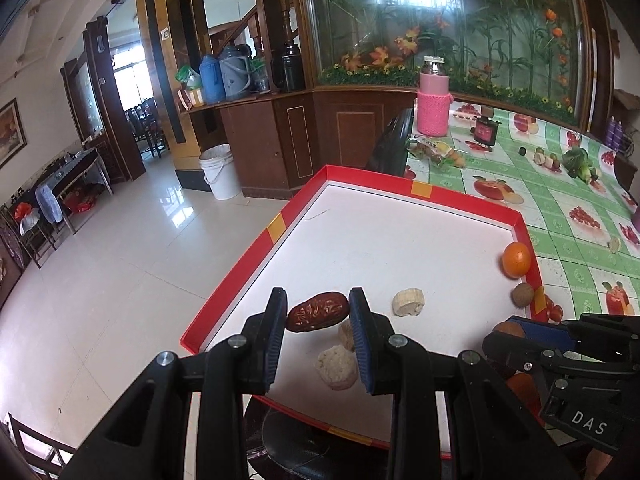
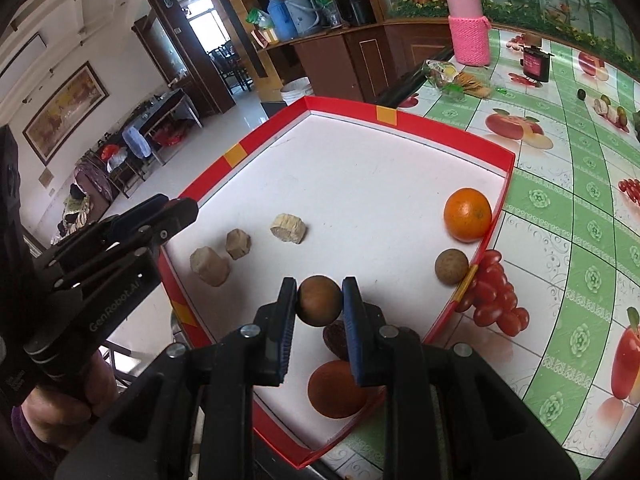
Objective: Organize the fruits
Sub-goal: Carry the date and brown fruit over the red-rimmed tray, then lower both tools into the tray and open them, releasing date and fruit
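Note:
A red-walled tray (image 1: pixel 280 226) (image 2: pixel 506 184) with a white floor lies on the table. My left gripper (image 1: pixel 318 308) is shut on a wrinkled red date (image 1: pixel 317 311), held above the tray's near left part. Below it lie two pale chunks (image 1: pixel 336 367), with a third chunk (image 1: pixel 407 301) to the right. My right gripper (image 2: pixel 319 300) is shut on a round brown fruit (image 2: pixel 319 300) over the tray's near right part. Under it rest a dark date (image 2: pixel 335 337) and an orange (image 2: pixel 337 389). Another orange (image 2: pixel 467 214) (image 1: pixel 516 259) and a brown ball fruit (image 2: pixel 451 266) (image 1: pixel 523 294) sit against the right wall.
The table wears a green fruit-print cloth (image 2: pixel 568 240). At its far end stand a pink knit-covered bottle (image 1: pixel 433 98), a small dark box (image 1: pixel 486 130) and a snack packet (image 1: pixel 434 150). The tray's left side overhangs a tiled floor (image 1: pixel 120 272). A hand (image 2: pixel 68 404) holds the left gripper.

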Available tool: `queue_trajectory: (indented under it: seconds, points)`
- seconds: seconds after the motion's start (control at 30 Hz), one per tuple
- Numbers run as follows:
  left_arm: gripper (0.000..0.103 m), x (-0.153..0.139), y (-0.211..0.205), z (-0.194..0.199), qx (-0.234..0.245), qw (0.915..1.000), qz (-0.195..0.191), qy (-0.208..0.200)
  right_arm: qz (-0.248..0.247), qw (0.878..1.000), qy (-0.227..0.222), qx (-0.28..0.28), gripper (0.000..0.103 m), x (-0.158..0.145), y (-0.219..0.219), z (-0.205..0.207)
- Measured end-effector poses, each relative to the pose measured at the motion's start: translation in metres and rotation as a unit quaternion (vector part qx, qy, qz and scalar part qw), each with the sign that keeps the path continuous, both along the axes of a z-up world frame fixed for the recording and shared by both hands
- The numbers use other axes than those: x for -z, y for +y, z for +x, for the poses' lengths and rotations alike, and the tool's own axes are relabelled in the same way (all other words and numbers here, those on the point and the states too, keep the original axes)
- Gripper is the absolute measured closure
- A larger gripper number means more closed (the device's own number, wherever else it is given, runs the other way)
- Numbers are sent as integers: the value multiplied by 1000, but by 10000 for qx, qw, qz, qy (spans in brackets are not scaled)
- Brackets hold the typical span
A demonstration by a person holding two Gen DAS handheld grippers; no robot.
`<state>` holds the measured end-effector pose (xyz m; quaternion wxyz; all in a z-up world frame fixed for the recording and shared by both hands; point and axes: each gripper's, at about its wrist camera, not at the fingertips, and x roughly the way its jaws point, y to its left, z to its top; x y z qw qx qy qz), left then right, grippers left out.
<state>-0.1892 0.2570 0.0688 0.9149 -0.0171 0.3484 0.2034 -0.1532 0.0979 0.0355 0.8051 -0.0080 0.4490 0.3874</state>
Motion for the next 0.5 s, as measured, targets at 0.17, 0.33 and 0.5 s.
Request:
queue_trajectory:
  seconds: [0.17,0.33,0.5]
  points:
    - [72,8,0,1,24,9999,-40,107,-92,9999,-54,28,78,4,2,0]
    - [71,15,1,2,-36,9997,-32,248,-154,9999,10,54,78,8,2,1]
    - [53,17,4,1,-117,9994,-63,322,-196,9998,61,33,78,8,2,1]
